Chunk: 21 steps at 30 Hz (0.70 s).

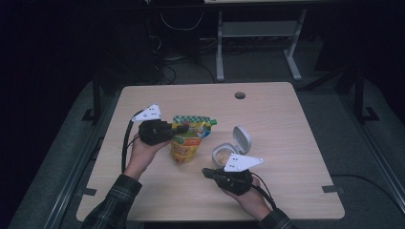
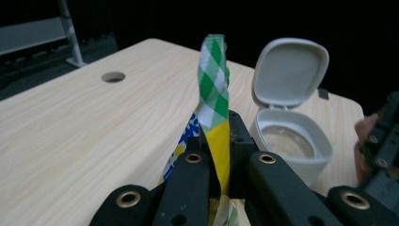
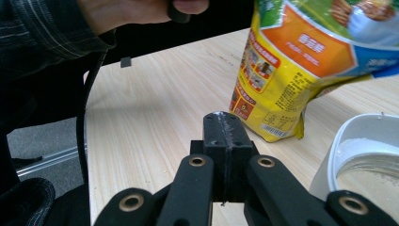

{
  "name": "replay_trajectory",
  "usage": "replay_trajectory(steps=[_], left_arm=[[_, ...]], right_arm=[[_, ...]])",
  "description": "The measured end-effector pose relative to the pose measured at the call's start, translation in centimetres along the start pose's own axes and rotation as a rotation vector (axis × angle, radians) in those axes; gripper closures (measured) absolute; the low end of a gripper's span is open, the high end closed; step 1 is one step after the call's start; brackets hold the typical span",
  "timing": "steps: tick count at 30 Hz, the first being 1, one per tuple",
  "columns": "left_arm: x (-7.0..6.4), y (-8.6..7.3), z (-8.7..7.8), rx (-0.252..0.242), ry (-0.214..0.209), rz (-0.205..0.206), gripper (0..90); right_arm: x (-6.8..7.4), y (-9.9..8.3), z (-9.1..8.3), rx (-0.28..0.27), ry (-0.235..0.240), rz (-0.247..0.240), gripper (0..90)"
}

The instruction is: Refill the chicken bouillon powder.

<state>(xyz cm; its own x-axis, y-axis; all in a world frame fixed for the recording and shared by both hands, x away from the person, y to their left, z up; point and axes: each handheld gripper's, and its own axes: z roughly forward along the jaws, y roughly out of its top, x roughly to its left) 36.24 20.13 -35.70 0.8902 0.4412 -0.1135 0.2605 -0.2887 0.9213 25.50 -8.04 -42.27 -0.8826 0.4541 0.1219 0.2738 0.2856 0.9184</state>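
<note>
I observe my left claw [image 1: 184, 128] pinching the yellow plastic snack pouch [image 1: 187, 143] near its green-checked top, bottom apparently touching the bench [image 1: 286, 124]. My right claw [image 3: 221, 134], pressed together empty, sits just beside the open white lidded container [image 1: 230, 149].

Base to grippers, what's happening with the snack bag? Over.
Left gripper shut on snack pouch, held upright on table. Right gripper shut, empty, beside white container, lid open. Nothing in the way.
</note>
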Motion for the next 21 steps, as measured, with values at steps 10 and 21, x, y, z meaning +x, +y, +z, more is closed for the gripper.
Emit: replay_trajectory(steps=[10, 21], left_arm=[[-0.4, -1.1, -2.1, 0.021, 0.029, -0.009, 84.2], [-0.7, -2.4, -2.8, 0.049, 0.057, -0.016, 52.7]], right_arm=[[0.0, -0.1, 0.5, 0.013, 0.008, 0.001, 89.9], [-0.2, 0.0, 0.1, 0.013, 0.003, 0.008, 89.9]])
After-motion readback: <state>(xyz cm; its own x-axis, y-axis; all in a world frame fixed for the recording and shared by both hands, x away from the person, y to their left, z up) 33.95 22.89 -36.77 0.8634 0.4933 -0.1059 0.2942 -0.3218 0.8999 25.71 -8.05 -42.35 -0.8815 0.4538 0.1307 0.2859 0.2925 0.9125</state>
